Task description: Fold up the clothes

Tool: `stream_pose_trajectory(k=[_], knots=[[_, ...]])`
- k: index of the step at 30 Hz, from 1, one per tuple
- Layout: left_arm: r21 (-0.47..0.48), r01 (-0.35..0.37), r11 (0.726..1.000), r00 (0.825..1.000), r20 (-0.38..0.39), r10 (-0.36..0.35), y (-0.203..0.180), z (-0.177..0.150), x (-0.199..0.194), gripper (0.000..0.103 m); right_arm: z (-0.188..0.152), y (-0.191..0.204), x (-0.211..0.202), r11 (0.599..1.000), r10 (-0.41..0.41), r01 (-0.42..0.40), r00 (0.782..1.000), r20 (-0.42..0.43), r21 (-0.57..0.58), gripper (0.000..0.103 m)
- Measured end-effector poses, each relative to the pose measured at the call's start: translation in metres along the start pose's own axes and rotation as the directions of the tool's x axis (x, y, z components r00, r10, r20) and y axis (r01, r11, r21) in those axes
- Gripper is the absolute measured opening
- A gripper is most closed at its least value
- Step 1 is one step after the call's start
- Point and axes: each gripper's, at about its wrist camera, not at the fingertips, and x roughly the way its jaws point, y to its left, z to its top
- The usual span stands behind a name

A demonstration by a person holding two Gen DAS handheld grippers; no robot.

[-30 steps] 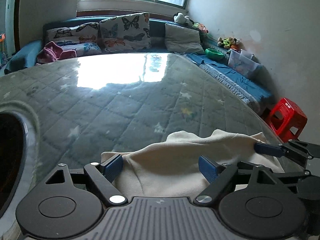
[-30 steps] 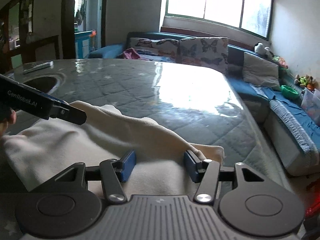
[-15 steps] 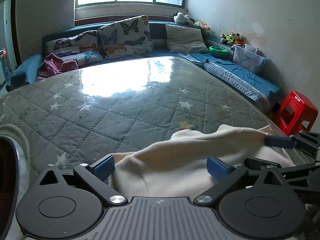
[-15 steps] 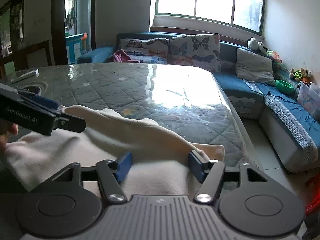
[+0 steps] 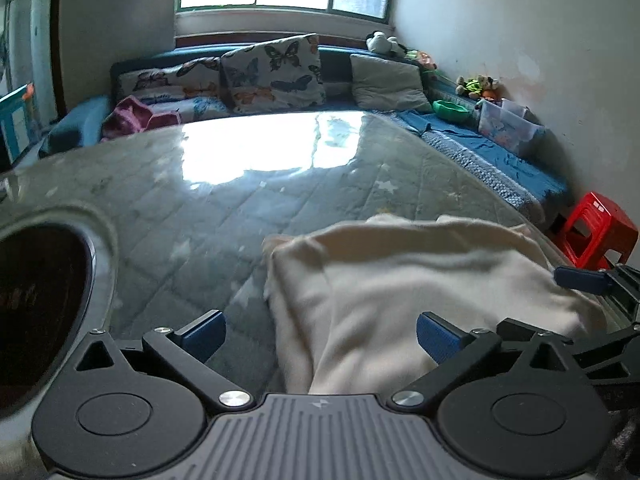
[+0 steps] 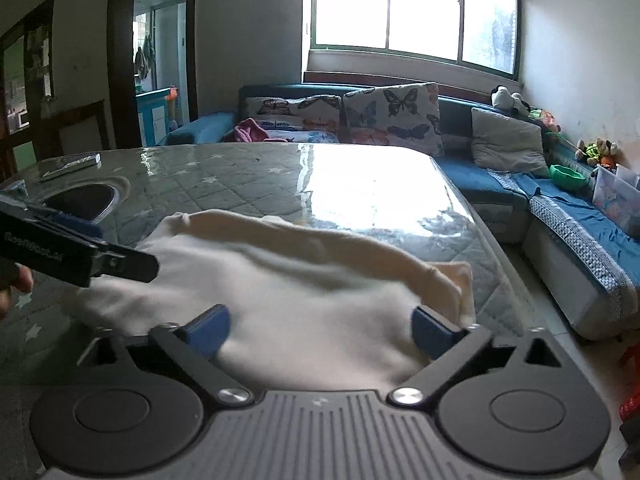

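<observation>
The quilted bench (image 5: 248, 200) stretches bare ahead of both hand-held grippers, the cream garment (image 6: 288, 292) lying blurred at its near edge, its closest hem hidden beneath the spread-fingered left hand-held gripper (image 5: 320, 330) and right hand-held gripper (image 6: 320, 326).

Cream garment (image 5: 408, 280) folded on quilted table (image 5: 224, 200), left gripper (image 5: 320, 330) fingers apart, red stool (image 5: 596, 228) right
</observation>
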Motion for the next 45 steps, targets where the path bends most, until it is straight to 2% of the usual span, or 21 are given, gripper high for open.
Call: stream_pose_trajectory(k=[5,15,25,45], knots=[[-0.024,-0.012,1.0,1.0,-0.011,0.012,0.003,-0.015,-0.002,0.103,-0.006,0.008,-0.002,0.999,-0.034,0.034,0.999,0.006,-0.023,0.103],[-0.043,-0.027,0.999,1.0,0.014,0.028,0.002,-0.025,0.0,0.103,-0.004,0.008,0.008,1.0,-0.021,0.021,0.999,-0.031,-0.01,0.103],[-0.041,-0.054,0.998,0.995,0.085,0.057,-0.001,-0.035,-0.001,0.103,-0.008,0.004,0.011,1.0,0.001,0.0,0.999,-0.041,0.021,0.103],[-0.066,-0.024,0.998,0.995,0.099,0.03,0.005,-0.038,-0.005,0.103,-0.009,0.003,0.01,1.0,-0.003,0.004,0.999,-0.04,0.02,0.103]])
